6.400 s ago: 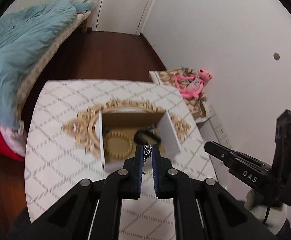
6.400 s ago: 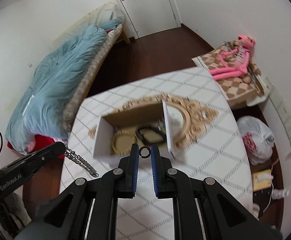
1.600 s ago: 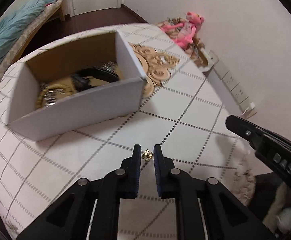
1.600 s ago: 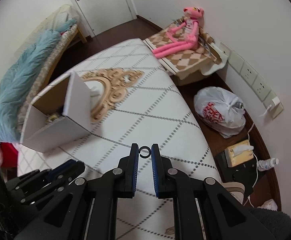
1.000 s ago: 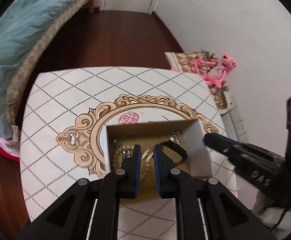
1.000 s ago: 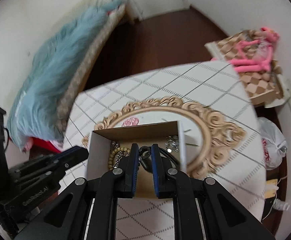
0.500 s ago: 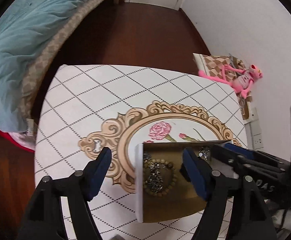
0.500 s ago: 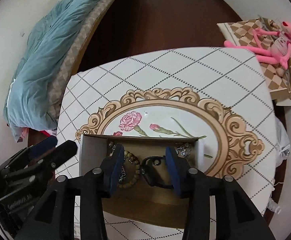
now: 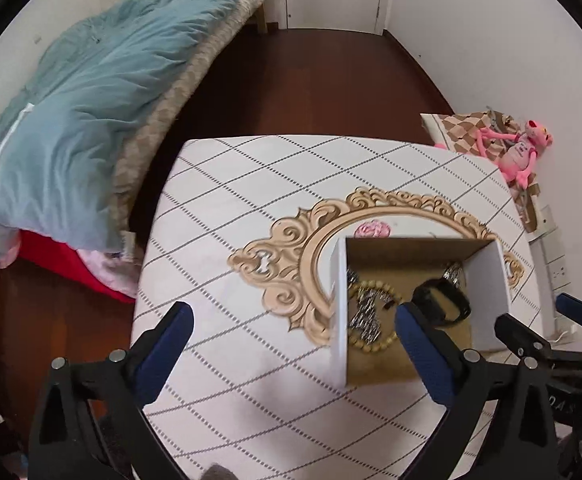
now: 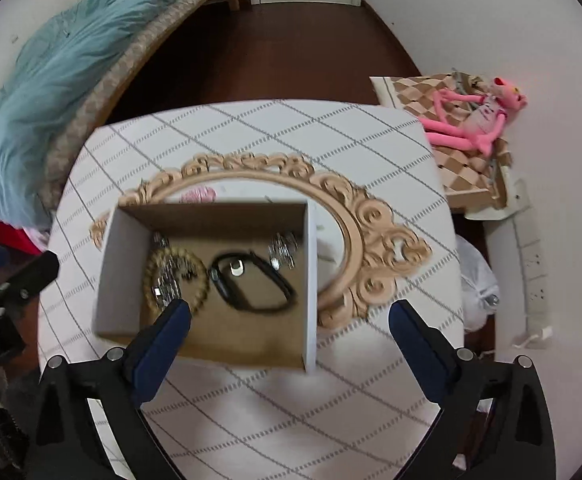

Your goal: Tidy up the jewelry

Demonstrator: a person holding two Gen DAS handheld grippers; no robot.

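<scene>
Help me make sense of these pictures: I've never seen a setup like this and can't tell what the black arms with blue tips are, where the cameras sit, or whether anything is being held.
No robot here: a person holds a two-finger tool in each hand, and a wide-angle camera on each tool looks forward along its fingers. One picture comes from the left gripper, the other from the right gripper; the blue tips are their finger pads.

Both look down on a table covered with a white diamond-pattern cloth that has an ornate gold oval printed on it. On it stands an open cardboard box holding jewelry: a beaded bracelet, a black band and some silvery pieces.

Nothing is held. Both pairs of jaws have just been opening and now stand wide apart, empty.
</scene>
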